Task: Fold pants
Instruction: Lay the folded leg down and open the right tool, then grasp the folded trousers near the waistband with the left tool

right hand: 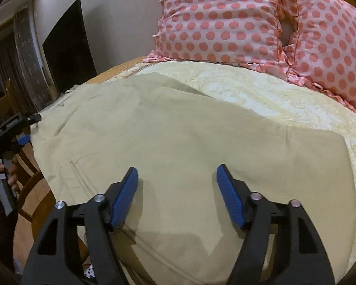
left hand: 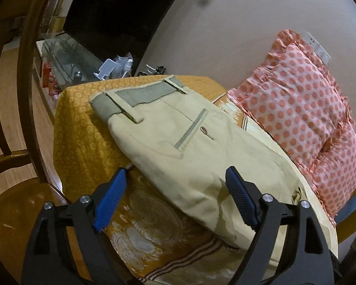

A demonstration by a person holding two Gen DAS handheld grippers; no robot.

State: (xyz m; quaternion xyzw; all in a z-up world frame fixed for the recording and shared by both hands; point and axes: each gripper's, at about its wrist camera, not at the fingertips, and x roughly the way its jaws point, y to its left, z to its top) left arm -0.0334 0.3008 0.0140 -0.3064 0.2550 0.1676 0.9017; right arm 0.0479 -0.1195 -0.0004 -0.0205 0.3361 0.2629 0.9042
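Note:
Beige pants (left hand: pixel 178 142) lie flat on a bed with a yellow patterned cover (left hand: pixel 83 128). The waistband with belt loops and a buttoned back pocket is at the far end in the left wrist view. My left gripper (left hand: pixel 176 175) is open and empty just above the seat of the pants. In the right wrist view the pants' legs (right hand: pixel 178 142) spread across the bed. My right gripper (right hand: pixel 176 173) is open and empty, hovering over the leg fabric. The left gripper (right hand: pixel 23 139) also shows at the left edge there, held by a hand.
Two pink polka-dot pillows (left hand: pixel 296 109) (right hand: pixel 225 16) lie along the far side of the bed by the wall. A wooden chair (left hand: pixel 16 95) stands left of the bed. A glass table with clutter (left hand: pixel 83 64) and a dark screen (left hand: pixel 121 19) are beyond the bed's end.

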